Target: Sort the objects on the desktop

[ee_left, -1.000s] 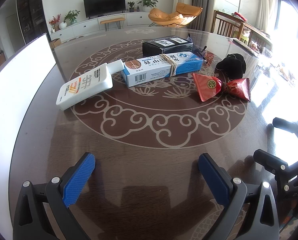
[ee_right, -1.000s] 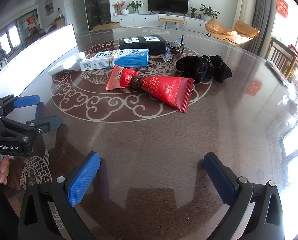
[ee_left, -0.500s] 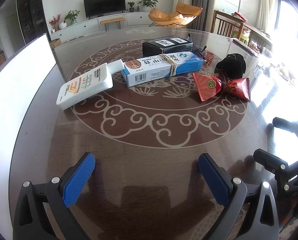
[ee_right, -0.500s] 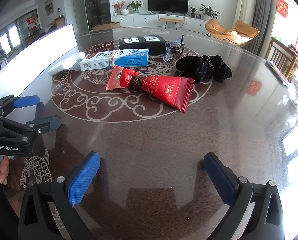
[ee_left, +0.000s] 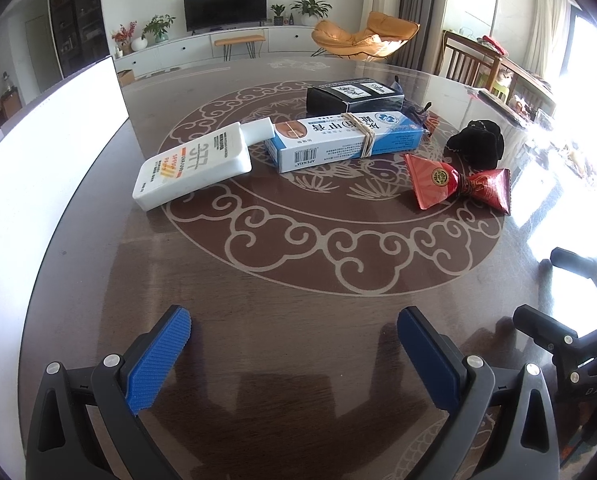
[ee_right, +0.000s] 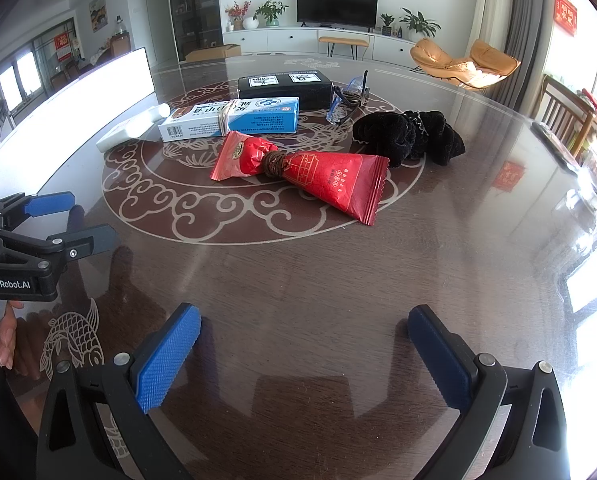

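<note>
both claws waiting wide over a table not yet sorted

the left gripper is hovering low over the near edge of the round table, its blue pads spread wide and holding nothing, touching nothing. ahead of it and to its left, the white bottle is lying flat, its long axis running from near-left to far-right, cap end pointing away toward the blue and white box. that box, bound with a rubber band, is lying just beside the cap, long axis running mostly left to right, with the black box right behind it. further right, the red packet, cinched at its waist by a brown band, is lying slantwise, and the black cloth is sitting just beyond it, with a small bundle of blue-framed glasses behind, hard to make out.

the right gripper is likewise gaping fully, empty, resting clear of everything. judging by position, the bottle is sitting nearer the left claw, and the red packet and cloth nearer the right one, straight ahead of it. a grasp across the packet's narrow waist is looking the easiest.
</note>
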A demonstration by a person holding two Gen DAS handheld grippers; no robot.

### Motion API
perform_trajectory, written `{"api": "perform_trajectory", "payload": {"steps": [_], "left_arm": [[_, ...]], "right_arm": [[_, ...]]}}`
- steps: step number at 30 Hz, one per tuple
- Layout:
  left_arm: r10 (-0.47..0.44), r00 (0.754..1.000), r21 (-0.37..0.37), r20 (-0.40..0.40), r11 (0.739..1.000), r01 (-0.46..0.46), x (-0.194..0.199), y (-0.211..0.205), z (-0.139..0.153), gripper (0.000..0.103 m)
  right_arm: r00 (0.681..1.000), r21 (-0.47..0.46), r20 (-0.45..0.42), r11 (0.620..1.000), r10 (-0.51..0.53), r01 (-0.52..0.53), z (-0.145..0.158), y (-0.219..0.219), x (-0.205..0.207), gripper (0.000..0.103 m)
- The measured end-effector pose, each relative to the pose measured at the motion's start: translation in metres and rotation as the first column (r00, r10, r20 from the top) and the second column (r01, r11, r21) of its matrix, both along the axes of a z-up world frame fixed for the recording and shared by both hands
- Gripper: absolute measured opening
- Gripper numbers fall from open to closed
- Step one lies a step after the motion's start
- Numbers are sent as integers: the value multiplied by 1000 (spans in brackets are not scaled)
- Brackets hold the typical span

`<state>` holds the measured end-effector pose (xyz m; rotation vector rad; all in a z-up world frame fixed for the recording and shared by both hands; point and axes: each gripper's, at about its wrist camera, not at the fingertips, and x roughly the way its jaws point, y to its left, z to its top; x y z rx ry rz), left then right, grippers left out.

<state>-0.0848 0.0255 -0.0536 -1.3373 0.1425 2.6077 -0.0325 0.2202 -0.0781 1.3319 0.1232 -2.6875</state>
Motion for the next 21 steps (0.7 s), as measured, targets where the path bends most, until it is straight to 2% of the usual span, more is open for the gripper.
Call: {"api": "perform_trajectory", "payload": {"steps": [14,17,21], "left_arm": [[71,997,-10,0,997,-71,0,-17,-2,103],[95,995,8,-2,995,-95,-2,-21,-3,103],[95,995,21,-3,995,-95,-3,-22,-3,103]], "right_arm": [[1000,0,0,1000,0,0,0,0,0,103],[1000,0,1,1000,1,-1,0,0,0,103],[998,2,34,999,47,-48,1,-2,-6,103]]}}
